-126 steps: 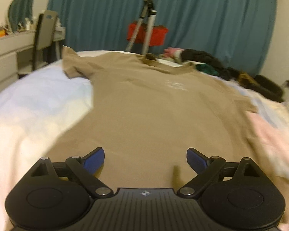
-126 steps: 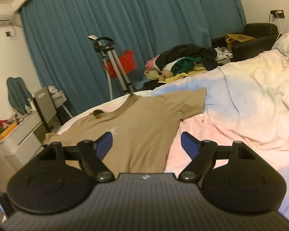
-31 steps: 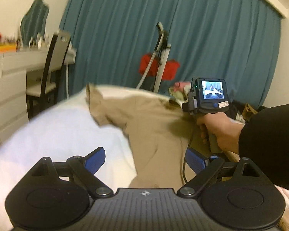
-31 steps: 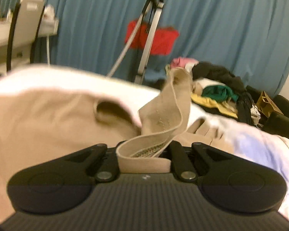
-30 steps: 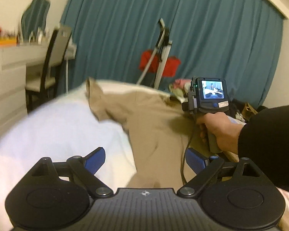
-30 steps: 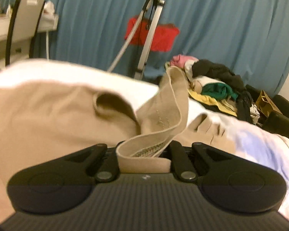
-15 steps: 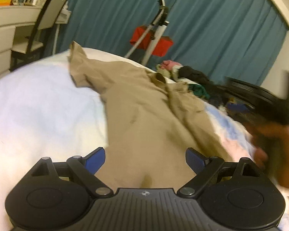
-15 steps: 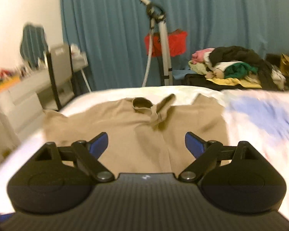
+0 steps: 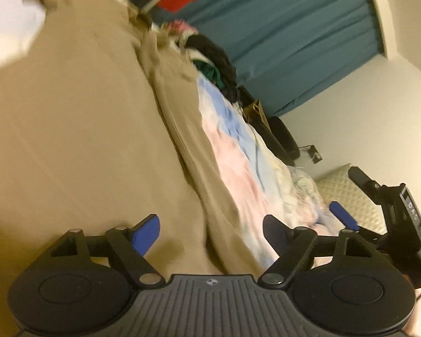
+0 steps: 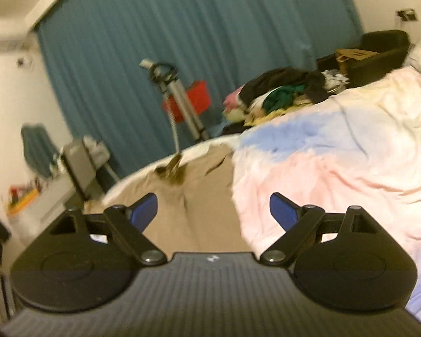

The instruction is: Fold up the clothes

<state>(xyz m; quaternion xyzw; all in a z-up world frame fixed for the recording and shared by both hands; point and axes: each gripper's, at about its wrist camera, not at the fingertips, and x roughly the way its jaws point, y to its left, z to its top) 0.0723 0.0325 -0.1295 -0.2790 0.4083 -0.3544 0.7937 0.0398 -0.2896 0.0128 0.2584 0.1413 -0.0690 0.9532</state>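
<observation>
In the left wrist view we see our left gripper (image 9: 210, 231) with its blue-padded fingers spread wide and nothing between them; it hangs low over the tan T-shirt (image 9: 70, 140), which lies spread across the bed and fills most of the frame; the picture is tilted and somewhat blurred. One side of the shirt is folded inward, so a long ridge of doubled fabric runs from near the collar toward us, just beside the pastel pink-and-blue duvet (image 9: 238, 146); the left finger sits over the flat body of the shirt, the right finger over the duvet edge. At the far right we catch our right gripper (image 9: 348, 219), one blue pad showing; from here we cannot tell how its fingers stand. Beyond the bed lie a heap of clothes (image 9: 210, 53) and the teal curtain (image 9: 294, 28).

In the right wrist view our right gripper (image 10: 213, 207) is released, fingers wide apart and empty, held above the bed; the T-shirt (image 10: 188, 196) lies ahead and below, its collar end toward the foot of the bed, its right edge against the duvet (image 10: 336, 163). Behind stand a tripod (image 10: 179, 95), a red box (image 10: 193, 98), the clothes heap (image 10: 280, 90), a chair (image 10: 81, 165) and the curtain (image 10: 182, 28).
</observation>
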